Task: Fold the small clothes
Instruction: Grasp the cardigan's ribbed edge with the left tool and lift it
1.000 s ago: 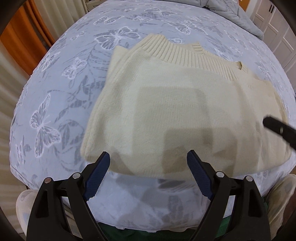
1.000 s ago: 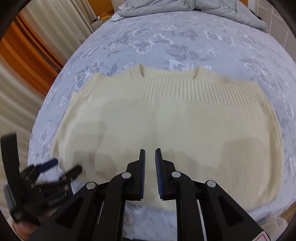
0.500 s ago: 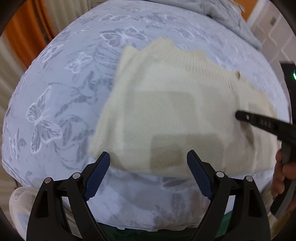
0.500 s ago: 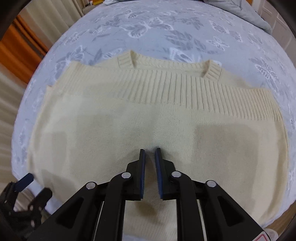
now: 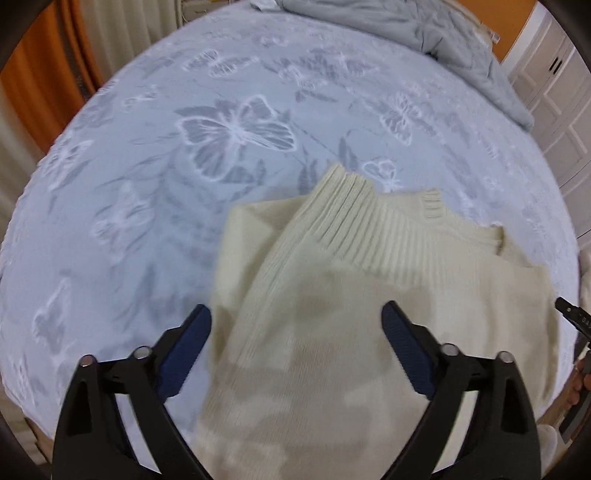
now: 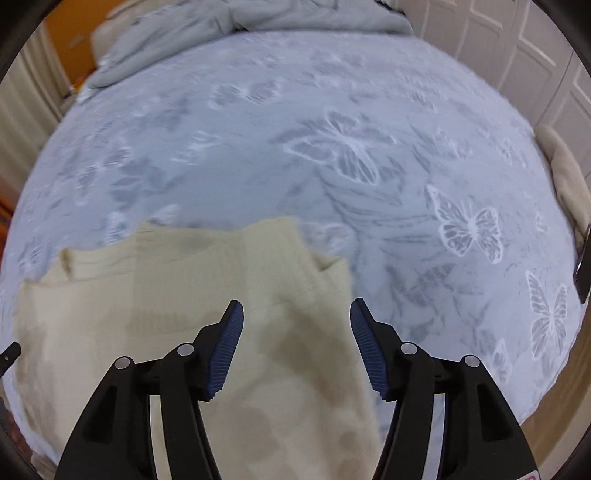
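In the left wrist view, the left gripper [image 5: 295, 325] hovers over the cream sweater [image 5: 369, 295] with its jaws spread wide and nothing between them. The sweater lies on the bed [image 5: 147, 184] near its front edge, already folded once, so the ribbed hem [image 5: 354, 218] is on top at the far side. One sleeve corner shows out at the left. At the right border a small part of the other tool is visible.

In the right wrist view, the right gripper [image 6: 295, 332] is also released, its blue pads [image 6: 225, 350] wide apart above the right side of the sweater, holding nothing. The garment edge ends just beside the right finger. A grey blanket [image 6: 221, 22] lies at the far end of the bed.

I judge that one fold is finished and the next one is being prepared. The next move probably needs each gripper to come down on a side edge, close on both layers together, and carry it across without pulling the lower layer.
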A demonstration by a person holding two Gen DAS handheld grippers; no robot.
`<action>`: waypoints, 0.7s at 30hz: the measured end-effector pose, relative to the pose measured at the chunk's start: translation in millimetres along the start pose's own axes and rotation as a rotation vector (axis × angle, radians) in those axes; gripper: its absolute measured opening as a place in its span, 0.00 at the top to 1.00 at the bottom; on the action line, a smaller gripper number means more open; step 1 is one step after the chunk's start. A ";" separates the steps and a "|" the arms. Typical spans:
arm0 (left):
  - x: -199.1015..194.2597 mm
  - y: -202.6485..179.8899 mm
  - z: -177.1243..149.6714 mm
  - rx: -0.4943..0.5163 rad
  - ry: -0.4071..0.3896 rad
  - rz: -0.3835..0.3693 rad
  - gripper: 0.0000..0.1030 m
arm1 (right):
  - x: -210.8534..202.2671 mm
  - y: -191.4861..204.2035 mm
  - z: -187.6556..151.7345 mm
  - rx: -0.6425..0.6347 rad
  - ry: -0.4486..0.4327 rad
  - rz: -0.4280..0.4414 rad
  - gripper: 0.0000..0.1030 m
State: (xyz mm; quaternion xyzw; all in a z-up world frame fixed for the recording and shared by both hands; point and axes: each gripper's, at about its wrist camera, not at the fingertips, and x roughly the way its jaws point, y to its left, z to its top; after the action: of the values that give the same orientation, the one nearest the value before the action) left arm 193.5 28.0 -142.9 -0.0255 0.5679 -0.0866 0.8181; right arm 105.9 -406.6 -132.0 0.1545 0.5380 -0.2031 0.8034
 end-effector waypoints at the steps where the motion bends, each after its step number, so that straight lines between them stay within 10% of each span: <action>1: 8.1 -4.1 2.7 0.012 0.016 0.003 0.36 | 13.0 -2.3 2.4 0.005 0.037 0.026 0.43; 4: 18.3 -9.2 7.8 0.017 0.019 -0.002 0.74 | 26.2 -0.1 2.9 -0.021 0.069 0.098 0.90; 5: 14.3 -9.8 10.1 0.010 0.009 -0.003 0.89 | 20.8 0.1 3.1 -0.019 0.059 0.107 0.91; 11: -6.1 -10.2 36.4 -0.018 -0.046 -0.036 0.87 | -15.0 0.3 17.3 0.012 -0.088 0.181 0.89; 14: 23.7 -9.3 34.3 0.008 0.055 0.041 0.79 | 34.8 2.4 13.9 -0.024 0.084 0.071 0.86; 16: 4.3 5.4 23.1 -0.055 0.001 -0.006 0.69 | 14.3 4.8 5.9 -0.017 0.008 0.077 0.82; 18: -21.1 21.4 8.7 -0.104 -0.058 -0.038 0.26 | -24.8 17.0 -6.7 -0.027 -0.090 0.125 0.81; 21: -52.0 52.3 -27.3 -0.213 -0.119 -0.071 0.11 | -55.0 59.2 -35.7 -0.125 -0.079 0.262 0.82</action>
State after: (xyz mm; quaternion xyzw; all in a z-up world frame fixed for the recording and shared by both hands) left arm 156.2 89.8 -111.8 -0.1375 0.5232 -0.0532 0.8394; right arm 87.9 -329.6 -92.6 0.1650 0.4929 -0.0683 0.8516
